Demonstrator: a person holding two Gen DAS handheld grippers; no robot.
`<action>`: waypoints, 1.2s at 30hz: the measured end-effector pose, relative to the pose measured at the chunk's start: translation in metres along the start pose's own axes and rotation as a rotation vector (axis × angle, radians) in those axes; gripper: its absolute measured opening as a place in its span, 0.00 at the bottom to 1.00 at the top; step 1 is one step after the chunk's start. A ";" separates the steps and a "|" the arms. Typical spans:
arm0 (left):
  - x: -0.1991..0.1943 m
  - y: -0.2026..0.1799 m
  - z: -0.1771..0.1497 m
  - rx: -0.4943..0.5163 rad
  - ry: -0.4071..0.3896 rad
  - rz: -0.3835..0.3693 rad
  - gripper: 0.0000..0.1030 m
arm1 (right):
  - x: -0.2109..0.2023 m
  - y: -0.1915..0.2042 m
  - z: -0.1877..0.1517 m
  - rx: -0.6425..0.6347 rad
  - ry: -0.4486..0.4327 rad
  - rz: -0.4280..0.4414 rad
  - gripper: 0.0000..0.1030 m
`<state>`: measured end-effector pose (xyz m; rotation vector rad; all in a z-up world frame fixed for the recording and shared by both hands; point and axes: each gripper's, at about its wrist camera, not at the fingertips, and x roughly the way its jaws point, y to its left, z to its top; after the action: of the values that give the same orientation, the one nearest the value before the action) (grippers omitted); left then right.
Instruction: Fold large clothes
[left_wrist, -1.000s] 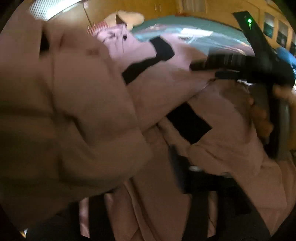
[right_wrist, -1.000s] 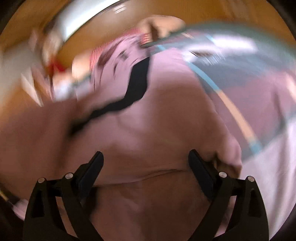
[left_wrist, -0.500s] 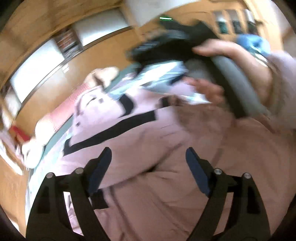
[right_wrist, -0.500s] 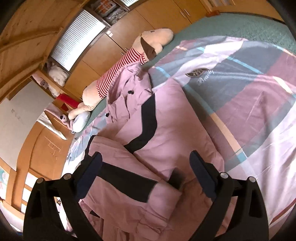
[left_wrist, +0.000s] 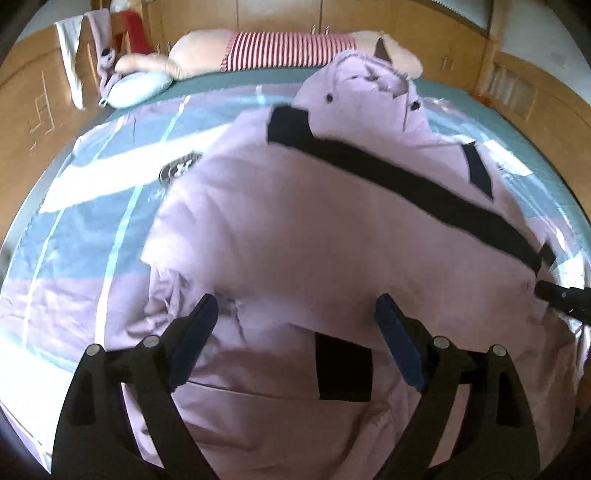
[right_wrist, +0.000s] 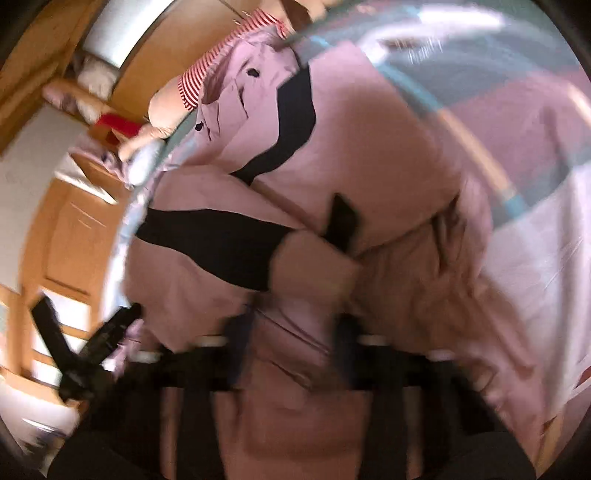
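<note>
A large pink jacket with black bands lies on the bed, its hood at the far end and its near part folded over. My left gripper is open and empty just above the jacket's near fold. In the right wrist view the jacket fills the frame, with a sleeve laid across it. My right gripper is blurred, its fingers close together with a fold of the pink cloth between them. Its tip shows at the right edge of the left wrist view.
The bed has a striped blue, white and pink sheet. A long plush toy in a red-striped shirt and a pale blue pillow lie along the far edge. Wooden cabinets surround the bed.
My left gripper has let go of the pink cloth and swung to face the hood end. My right gripper has dropped onto the jacket's near fold and narrowed around it.
</note>
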<state>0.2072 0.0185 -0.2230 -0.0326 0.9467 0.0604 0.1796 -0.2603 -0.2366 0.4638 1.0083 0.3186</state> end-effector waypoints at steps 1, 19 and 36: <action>-0.001 0.006 -0.006 0.001 0.007 0.018 0.88 | -0.006 0.001 0.002 -0.002 -0.032 -0.001 0.09; 0.003 0.019 -0.016 -0.080 0.046 0.044 0.92 | -0.026 0.018 0.015 -0.252 -0.349 -0.406 0.83; 0.002 0.021 -0.020 -0.089 0.078 0.041 0.95 | -0.015 0.027 0.016 -0.251 -0.345 -0.379 0.00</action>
<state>0.1908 0.0382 -0.2368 -0.0989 1.0221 0.1402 0.1850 -0.2480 -0.2047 0.0880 0.6874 0.0200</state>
